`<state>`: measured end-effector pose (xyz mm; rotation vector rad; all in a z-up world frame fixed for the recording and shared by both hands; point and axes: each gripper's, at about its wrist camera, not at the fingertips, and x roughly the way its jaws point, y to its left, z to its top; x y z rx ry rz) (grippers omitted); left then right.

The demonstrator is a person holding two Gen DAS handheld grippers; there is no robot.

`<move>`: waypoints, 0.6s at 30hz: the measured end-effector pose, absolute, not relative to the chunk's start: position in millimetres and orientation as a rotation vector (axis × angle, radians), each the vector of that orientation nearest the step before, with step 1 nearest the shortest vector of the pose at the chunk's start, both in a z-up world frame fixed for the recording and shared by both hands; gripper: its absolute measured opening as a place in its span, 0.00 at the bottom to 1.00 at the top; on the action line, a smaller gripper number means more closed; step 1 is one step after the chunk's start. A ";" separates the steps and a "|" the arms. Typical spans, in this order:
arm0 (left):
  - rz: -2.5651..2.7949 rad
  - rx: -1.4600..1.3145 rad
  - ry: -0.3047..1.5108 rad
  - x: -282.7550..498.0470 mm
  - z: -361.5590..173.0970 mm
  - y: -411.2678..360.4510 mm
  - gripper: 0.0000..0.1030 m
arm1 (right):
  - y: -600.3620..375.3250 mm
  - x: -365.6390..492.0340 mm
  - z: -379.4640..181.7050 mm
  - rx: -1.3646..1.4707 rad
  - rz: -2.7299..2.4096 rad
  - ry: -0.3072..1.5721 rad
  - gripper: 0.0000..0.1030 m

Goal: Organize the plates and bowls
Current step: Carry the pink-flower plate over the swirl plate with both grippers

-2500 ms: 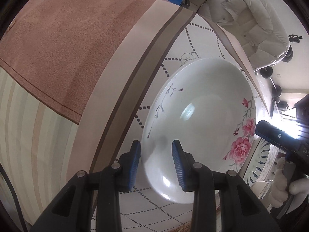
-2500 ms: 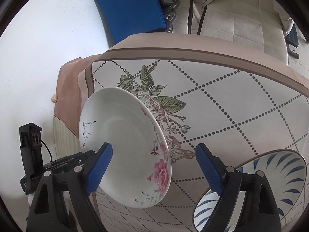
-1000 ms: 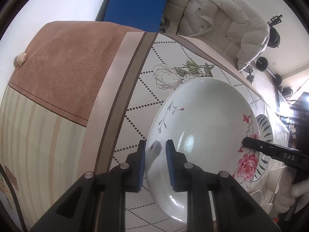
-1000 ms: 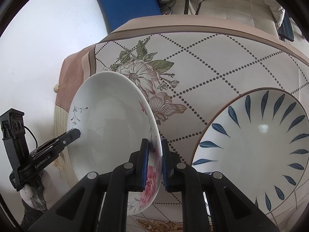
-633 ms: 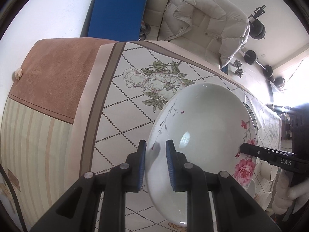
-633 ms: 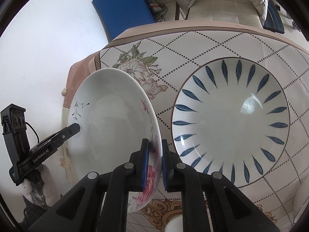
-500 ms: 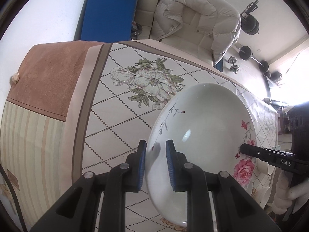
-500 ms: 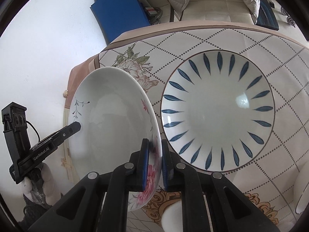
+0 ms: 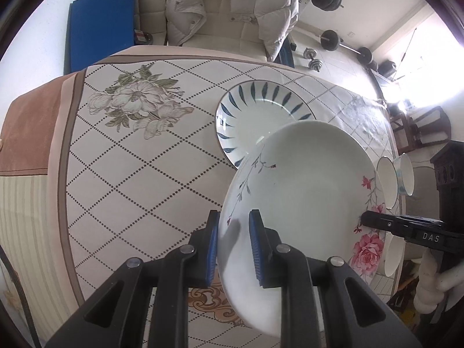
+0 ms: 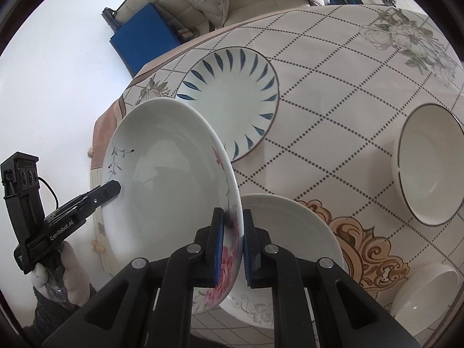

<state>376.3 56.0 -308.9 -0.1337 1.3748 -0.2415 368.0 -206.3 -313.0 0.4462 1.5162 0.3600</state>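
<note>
The rose-pattern plate (image 9: 307,191) is held up off the tablecloth (image 9: 121,168) between both tools, tilted on edge. The left gripper (image 9: 233,249) is clenched on the rim at the side painted with a thin twig, one blue pad behind the plate and one on its white face. The right gripper (image 10: 232,242) pinches the opposite rim, right over the pink rose, its pads pressed to either face of the plate. In the left wrist view the right gripper's black tip meets the plate's far edge; in the right wrist view the left gripper's tip does the same near the twig. Beyond the lifted plate, the blue-leaf plate (image 10: 232,98) lies flat on the cloth. Below the plate's rose end sits a white plate (image 10: 293,246) with a grey floral rim, and a white bowl (image 10: 429,168) stands well off to the right
</note>
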 end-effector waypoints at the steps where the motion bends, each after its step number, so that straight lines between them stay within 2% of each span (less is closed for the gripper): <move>1: -0.250 -0.129 1.381 372.8 -311.0 49.6 0.17 | -213.1 361.1 -314.6 0.453 0.348 1.517 0.13; 18: -0.309 -0.016 1.490 325.7 -368.8 -11.0 0.17 | -276.3 286.7 -374.3 0.528 0.245 1.578 0.13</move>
